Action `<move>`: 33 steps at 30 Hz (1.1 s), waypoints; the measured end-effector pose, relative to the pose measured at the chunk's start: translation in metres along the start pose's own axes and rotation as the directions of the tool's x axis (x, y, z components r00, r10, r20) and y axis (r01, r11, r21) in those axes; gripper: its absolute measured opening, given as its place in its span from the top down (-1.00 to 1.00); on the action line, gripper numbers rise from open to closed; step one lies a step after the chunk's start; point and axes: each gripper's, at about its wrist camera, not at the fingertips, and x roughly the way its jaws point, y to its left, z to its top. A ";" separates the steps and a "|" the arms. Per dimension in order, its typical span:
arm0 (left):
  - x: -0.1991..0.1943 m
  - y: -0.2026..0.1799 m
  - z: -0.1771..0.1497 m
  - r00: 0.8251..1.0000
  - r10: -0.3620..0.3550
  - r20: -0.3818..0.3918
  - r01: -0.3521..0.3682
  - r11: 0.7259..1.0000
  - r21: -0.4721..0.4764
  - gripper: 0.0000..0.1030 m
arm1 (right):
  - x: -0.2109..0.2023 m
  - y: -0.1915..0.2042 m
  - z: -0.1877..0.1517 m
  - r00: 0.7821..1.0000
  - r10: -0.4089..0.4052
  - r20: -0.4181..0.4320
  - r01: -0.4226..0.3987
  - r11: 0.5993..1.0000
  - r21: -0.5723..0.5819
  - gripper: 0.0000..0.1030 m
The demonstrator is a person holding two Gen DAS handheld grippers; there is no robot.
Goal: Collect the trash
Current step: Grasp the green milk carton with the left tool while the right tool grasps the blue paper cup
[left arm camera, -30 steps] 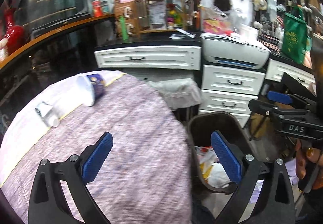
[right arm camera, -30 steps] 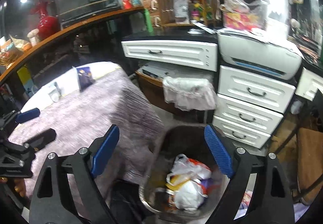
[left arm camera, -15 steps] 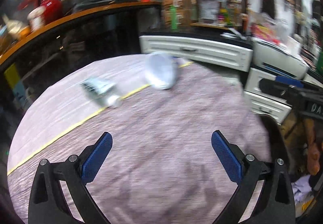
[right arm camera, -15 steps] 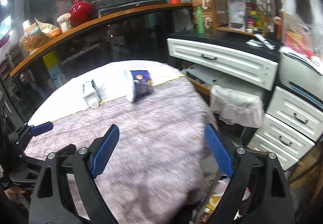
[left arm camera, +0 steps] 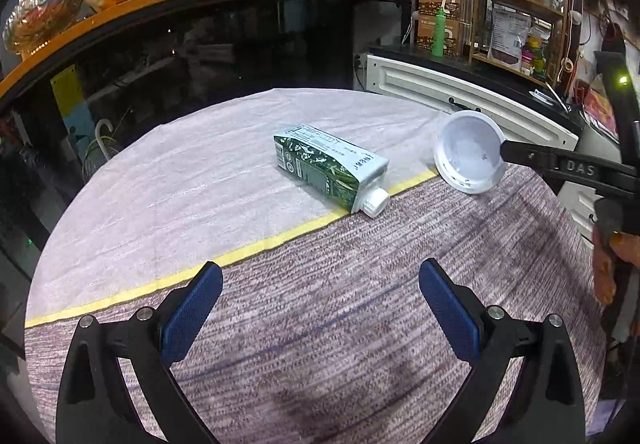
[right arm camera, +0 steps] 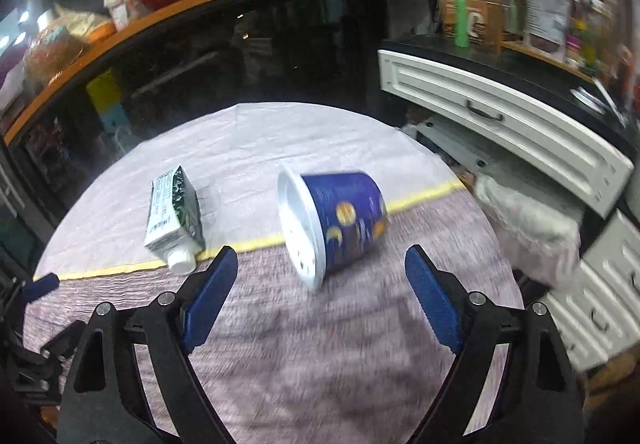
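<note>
Both wrist views look down along their tools, close over the desk (left arm camera: 320, 324), sharing carton (left arm camera: 328, 167) and cup (right arm camera: 336, 219).

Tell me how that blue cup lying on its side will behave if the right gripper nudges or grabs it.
The blue cup lies on its side on the table, so a nudge would probably roll it in a curve, since it tapers. It looks empty, so likely light and easily knocked away. Its thin walls may flex under a squeeze from the open right gripper.
</note>
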 end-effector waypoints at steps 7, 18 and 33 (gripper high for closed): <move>0.029 0.007 0.023 0.996 -0.062 -0.056 0.061 0.998 -0.027 -0.89 | 0.037 -0.015 0.018 0.993 0.084 -0.087 -0.088 0.995 -0.048 -0.66; 0.069 0.010 0.061 0.987 -0.099 -0.130 0.083 0.989 -0.125 -0.89 | 0.064 -0.010 0.016 0.980 0.120 -0.157 -0.135 0.987 -0.090 -0.09; 0.152 -0.005 0.097 0.939 0.013 -0.344 -0.067 0.987 -0.146 -0.77 | 0.016 -0.001 0.000 0.991 0.099 -0.089 -0.111 0.984 -0.140 0.54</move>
